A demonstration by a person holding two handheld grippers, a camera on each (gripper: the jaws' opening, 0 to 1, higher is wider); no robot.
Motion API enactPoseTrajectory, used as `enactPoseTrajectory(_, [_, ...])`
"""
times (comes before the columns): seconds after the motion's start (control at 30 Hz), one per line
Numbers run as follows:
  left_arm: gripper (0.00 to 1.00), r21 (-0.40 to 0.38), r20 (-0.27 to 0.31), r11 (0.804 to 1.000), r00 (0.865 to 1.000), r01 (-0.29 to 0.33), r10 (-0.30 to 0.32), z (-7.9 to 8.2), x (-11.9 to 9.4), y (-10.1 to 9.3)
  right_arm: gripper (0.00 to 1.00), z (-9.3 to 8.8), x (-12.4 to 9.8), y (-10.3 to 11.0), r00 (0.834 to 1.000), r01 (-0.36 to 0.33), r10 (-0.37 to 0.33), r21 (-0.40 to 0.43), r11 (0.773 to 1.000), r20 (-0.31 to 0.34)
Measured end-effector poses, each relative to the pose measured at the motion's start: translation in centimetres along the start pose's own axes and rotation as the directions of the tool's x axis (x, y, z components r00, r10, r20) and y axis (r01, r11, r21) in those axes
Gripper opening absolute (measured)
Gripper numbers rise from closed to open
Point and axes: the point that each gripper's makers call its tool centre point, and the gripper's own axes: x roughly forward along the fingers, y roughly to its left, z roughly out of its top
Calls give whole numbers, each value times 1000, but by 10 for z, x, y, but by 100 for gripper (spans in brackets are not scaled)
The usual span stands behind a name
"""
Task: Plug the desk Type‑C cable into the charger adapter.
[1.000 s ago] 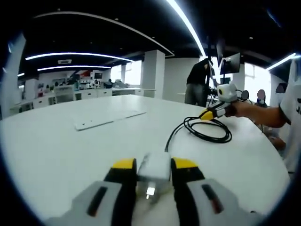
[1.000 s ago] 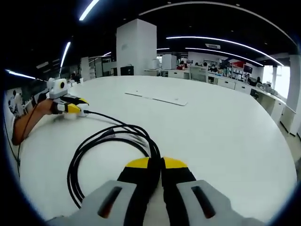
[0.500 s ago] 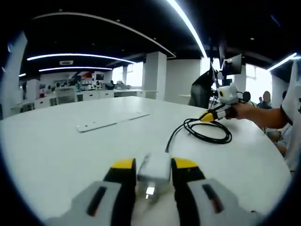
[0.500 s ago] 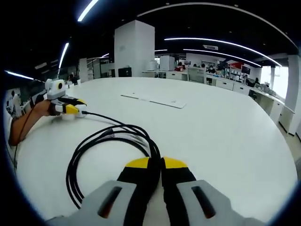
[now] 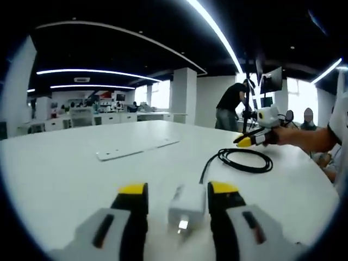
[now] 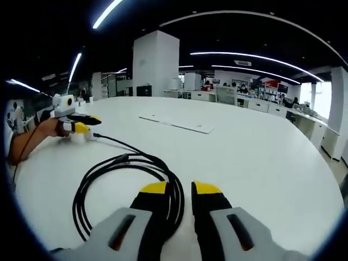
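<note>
A white charger adapter (image 5: 186, 205) rests on the white table (image 5: 65, 179) between the jaws of my left gripper (image 5: 178, 188), which is open, with a gap on the adapter's left side. A black cable (image 5: 244, 160) runs from the adapter's far end to a coil. In the right gripper view the coil (image 6: 103, 176) lies ahead and left, and one strand lies between the slightly parted jaws of my right gripper (image 6: 181, 187). The left gripper (image 6: 81, 124) also shows in a hand at far left, and the right gripper (image 5: 253, 140) appears at the right of the left gripper view.
A flat white panel (image 5: 136, 148) (image 6: 176, 124) lies further out on the table. A person in dark clothes (image 5: 228, 106) stands beyond the table's far edge. A white pillar (image 6: 155, 60) and desks stand in the background.
Both grippers have opened. The left one has let go of the adapter and the right one has released the cable strand. Both views have dipped a little.
</note>
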Motion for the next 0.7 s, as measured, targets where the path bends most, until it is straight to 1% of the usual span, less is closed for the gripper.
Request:
enactPoseTrajectory(0.07, [50, -1, 19, 1000, 1000, -10, 10, 3, -1, 2, 22, 2, 0, -1, 1000, 2, -2, -8, 1000, 20])
enactPoseTrajectory(0.13, [50, 16, 44, 999, 999, -28, 27, 7, -2, 4, 23, 4, 0, -1, 999, 4, -3, -10, 1000, 43])
enactPoseTrajectory(0.17, [51, 19, 49, 999, 998, -35, 34, 8, -3, 5, 23, 7, 0, 0, 998, 0, 1, -17, 1000, 66])
enactPoseTrajectory(0.23, [53, 28, 68, 998, 996, -56, 54, 11, -6, 8, 25, 10, -4, 2, 996, 4, -2, -22, 1000, 89])
enactPoseTrajectory(0.3, [59, 35, 84, 997, 994, -72, 69, 13, -8, 11, 28, 13, -5, 2, 994, 11, -8, -26, 1000, 112])
enactPoseTrajectory(0.4, [61, 53, 109, 992, 988, -116, 109, 16, -14, 15, 31, 18, -11, 6, 988, 23, -19, -21, 1000, 153])
enactPoseTrajectory(0.43, [63, 40, 125, 991, 985, -126, 120, 18, -16, 17, 32, 20, -12, 5, 986, 31, -28, -17, 999, 165])
enactPoseTrajectory(0.47, [66, 21, 133, 990, 982, -141, 137, 19, -19, 20, 35, 22, -13, 4, 982, 42, -40, -7, 999, 182])
enactPoseTrajectory(0.5, [71, 8, 139, 988, 978, -157, 154, 19, -21, 23, 40, 25, -13, 3, 978, 50, -50, 5, 999, 203])
enactPoseTrajectory(0.53, [74, 8, 143, 987, 977, -161, 159, 19, -23, 24, 44, 26, -14, 3, 976, 52, -53, 12, 999, 210])
enactPoseTrajectory(0.63, [81, -7, 151, 979, 967, -206, 205, 19, -31, 31, 54, 32, -17, 3, 964, 75, -79, 28, 997, 252])
enactPoseTrajectory(0.7, [86, -40, 161, 973, 960, -226, 229, 21, -38, 35, 60, 34, -18, 2, 959, 84, -93, 44, 995, 267])
